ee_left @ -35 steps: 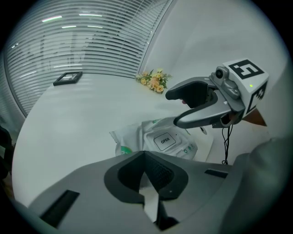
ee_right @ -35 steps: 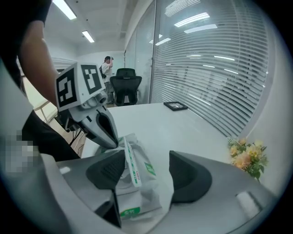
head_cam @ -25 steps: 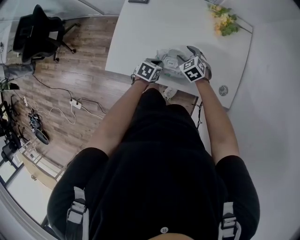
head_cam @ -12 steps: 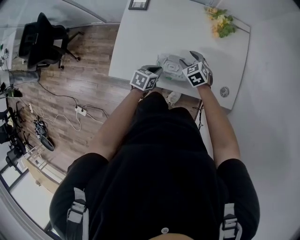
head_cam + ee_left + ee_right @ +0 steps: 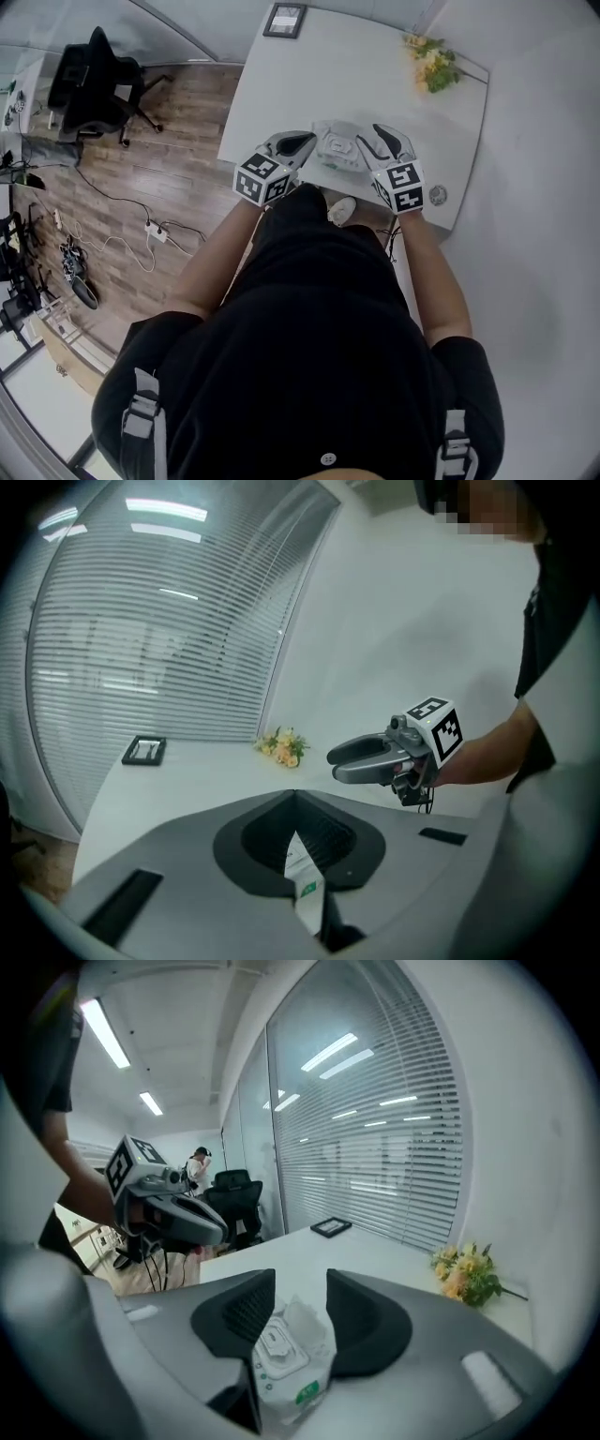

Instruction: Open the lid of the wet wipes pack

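The wet wipes pack is white with green print and hangs above the white table between both grippers. My left gripper is shut on one thin edge of the pack. My right gripper has the other end of the pack between its jaws, which have just been closing and now press on it. The pack's white flip lid faces up and lies flat, closed. Each gripper shows in the other's view: the right gripper, the left gripper.
A bunch of yellow flowers lies at the table's far right, a small picture frame at its far edge and a round disc near its right corner. A black office chair and cables stand on the wooden floor to the left.
Both grippers have risen from the table with the pack between them and have drawn closer to me. The pack is now off the tabletop.
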The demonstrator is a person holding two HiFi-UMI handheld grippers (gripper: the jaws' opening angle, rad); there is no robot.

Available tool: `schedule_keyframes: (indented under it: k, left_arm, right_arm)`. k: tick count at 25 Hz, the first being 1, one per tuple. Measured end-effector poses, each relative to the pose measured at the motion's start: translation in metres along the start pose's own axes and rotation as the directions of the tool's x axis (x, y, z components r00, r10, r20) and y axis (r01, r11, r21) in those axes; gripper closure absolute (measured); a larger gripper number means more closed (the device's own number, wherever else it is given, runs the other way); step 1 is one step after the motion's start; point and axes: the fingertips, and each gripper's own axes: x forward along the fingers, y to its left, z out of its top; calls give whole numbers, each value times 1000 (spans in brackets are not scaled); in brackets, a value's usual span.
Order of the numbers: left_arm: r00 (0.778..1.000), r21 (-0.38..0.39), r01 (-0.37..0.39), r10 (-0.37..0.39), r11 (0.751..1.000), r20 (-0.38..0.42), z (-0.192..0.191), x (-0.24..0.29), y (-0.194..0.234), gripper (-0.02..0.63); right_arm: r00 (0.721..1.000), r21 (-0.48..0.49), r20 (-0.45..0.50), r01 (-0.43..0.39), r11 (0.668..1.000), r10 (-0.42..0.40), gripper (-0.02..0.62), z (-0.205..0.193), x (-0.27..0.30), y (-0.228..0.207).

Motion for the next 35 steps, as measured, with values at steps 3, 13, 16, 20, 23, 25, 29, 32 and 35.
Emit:
schedule_keyframes:
  k: [3, 13, 16, 20, 23, 25, 29, 32, 35]
  left_arm:
    - [998, 61, -2, -2, 998, 59, 27, -12, -12, 601]
    - [961, 130, 58, -91, 990, 260, 107, -42, -60, 601]
    - [949, 166, 55, -103, 985, 297, 127, -52, -72, 601]
    - [937, 214, 44, -115, 976, 330, 145, -59, -83, 601]
    - [932, 229, 46, -124, 972, 339, 151, -61, -89, 601]
    - [932, 233, 49, -128, 971, 340, 152, -61, -91, 601]
    - [930, 226, 59, -136, 972, 342, 150, -63, -94, 601]
    - [928, 224, 64, -140, 973, 346, 152, -64, -95, 601]
    - [923, 226, 65, -144, 972, 356, 158, -65, -97, 601]
  right_arm:
    - [996, 11, 87, -21, 1000, 20, 460, 29, -24, 15]
    - [944, -27, 325, -49, 998, 55, 584, 108, -87, 41]
    - [930, -35, 363, -48, 998, 57, 584, 128, -101, 46]
    - [914, -57, 401, -45, 997, 64, 584, 147, -113, 50]
    - [910, -79, 409, -38, 996, 68, 584, 155, -118, 52]
    - [909, -82, 411, -38, 996, 69, 584, 157, -119, 53]
    - [908, -81, 414, -38, 996, 68, 584, 157, -122, 56]
    - [905, -61, 422, -35, 998, 57, 584, 156, -124, 57]
    - [907, -75, 417, -26, 997, 55, 584, 159, -125, 55]
